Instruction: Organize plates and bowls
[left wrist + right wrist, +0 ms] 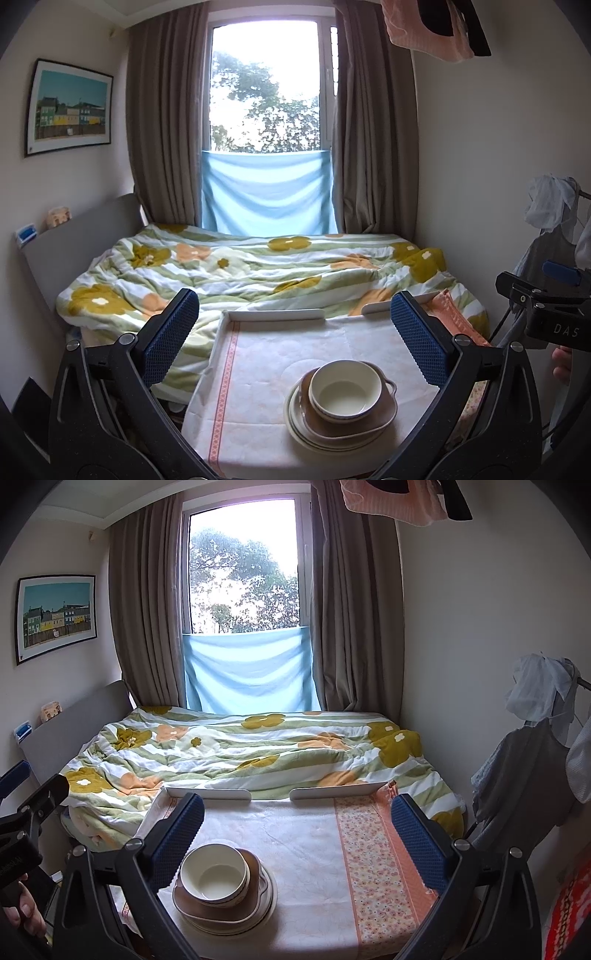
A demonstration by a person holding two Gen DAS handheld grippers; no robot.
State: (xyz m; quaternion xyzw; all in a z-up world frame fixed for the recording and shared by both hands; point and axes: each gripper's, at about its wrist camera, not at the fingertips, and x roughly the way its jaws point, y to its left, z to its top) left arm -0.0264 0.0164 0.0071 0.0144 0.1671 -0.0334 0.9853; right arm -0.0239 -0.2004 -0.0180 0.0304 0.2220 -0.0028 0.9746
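One bowl (pixel 345 390) atop plates (pixel 295 417) (stacked), table (pixel 258 362)

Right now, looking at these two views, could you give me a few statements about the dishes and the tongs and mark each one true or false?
1. The cream bowl sits on top of the stack. True.
2. The left tongs are clamped on the bowl. False: they are open and hold nothing.
3. A brown dish lies under the bowl, on pale plates. True.
4. The dishes rest directly on the floral duvet. False: they stand on a cloth-covered table.
5. The right tongs are open. True.
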